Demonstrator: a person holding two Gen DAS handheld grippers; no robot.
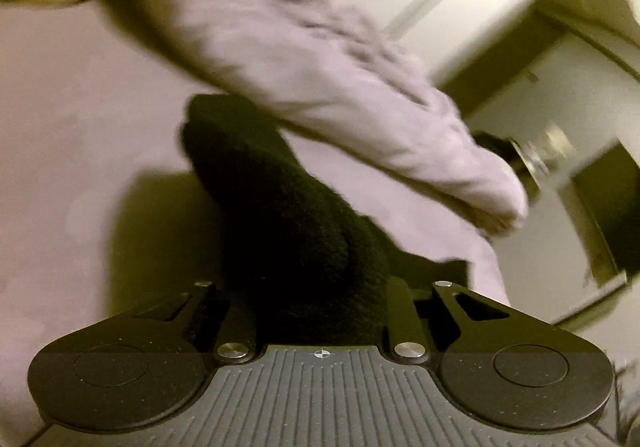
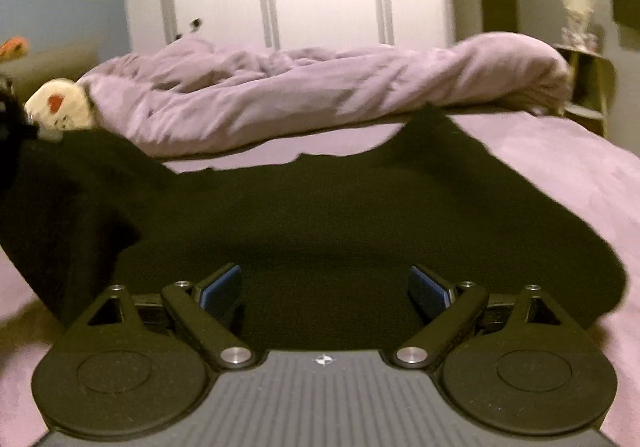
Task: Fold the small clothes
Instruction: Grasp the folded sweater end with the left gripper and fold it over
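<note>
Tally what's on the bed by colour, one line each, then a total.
Black: 1, garment
Purple: 1, duvet
Cream: 1, soft toy
Total: 3

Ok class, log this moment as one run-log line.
left gripper: shut on black garment | right gripper: open over it | surface: purple bed sheet

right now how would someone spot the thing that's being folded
Start at the wide bed under its lilac sheet, with a crumpled lilac duvet heaped along the far side. In front of the duvet lies a black knitted garment, spread out. It is the only dark fabric on that pale bedding.
</note>
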